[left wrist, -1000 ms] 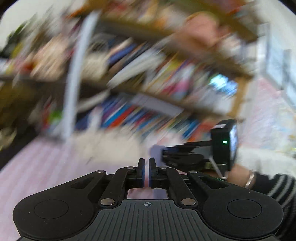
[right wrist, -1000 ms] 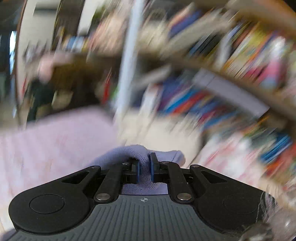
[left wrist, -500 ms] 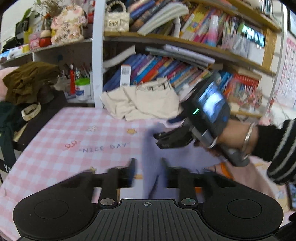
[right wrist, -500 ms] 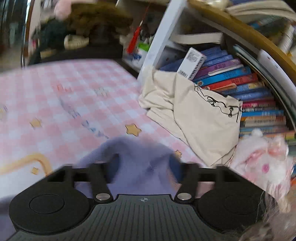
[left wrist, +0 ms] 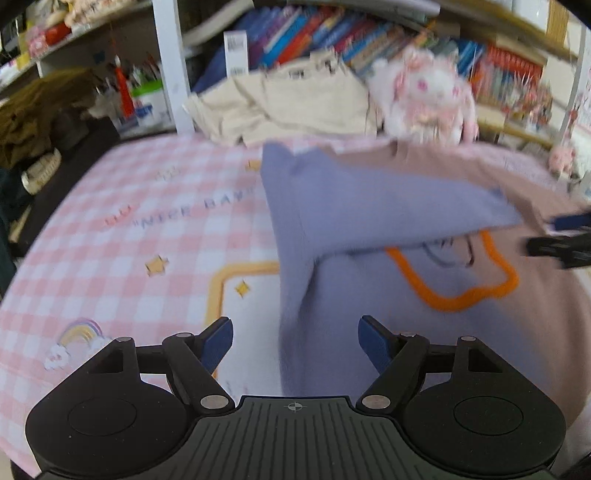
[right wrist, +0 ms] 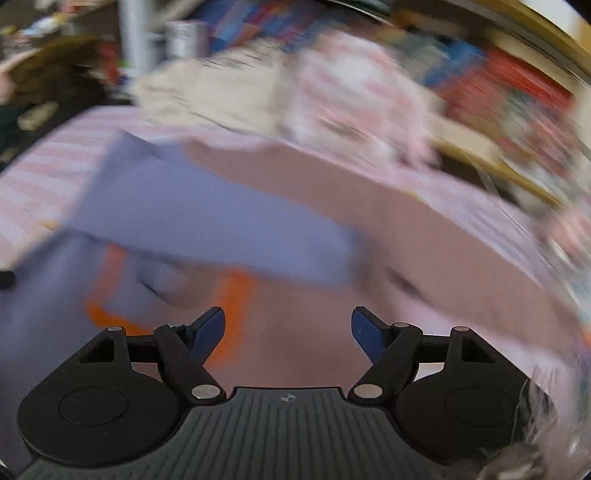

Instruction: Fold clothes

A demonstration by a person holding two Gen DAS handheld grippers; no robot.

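— What lay around the garment in the left wrist view?

— The left gripper had its fingers spread wide and empty, low over the near edge of the table, which wore a pink checked cloth. The lavender and mauve sweatshirt lay on the right half of the table, one lavender sleeve folded across its front, over part of an orange outline printed there. At the far edge sat a heap of cream fabric and a pink-and-white plush toy, with a bookshelf behind them. A dark brown garment was bundled beyond the far left corner.

— Anything cut off?

— Only the tip of the right gripper entered at the right border; its fingers could not be read there. The sleeve hid the top of the print.

— And the right wrist view?

— Heavily smeared. The right gripper was plainly released, fingers apart with nothing between them, above the sweatshirt. The orange outline showed just past the left finger. The cream fabric and plush toy were blurs at the far edge; the books could not be made out singly.
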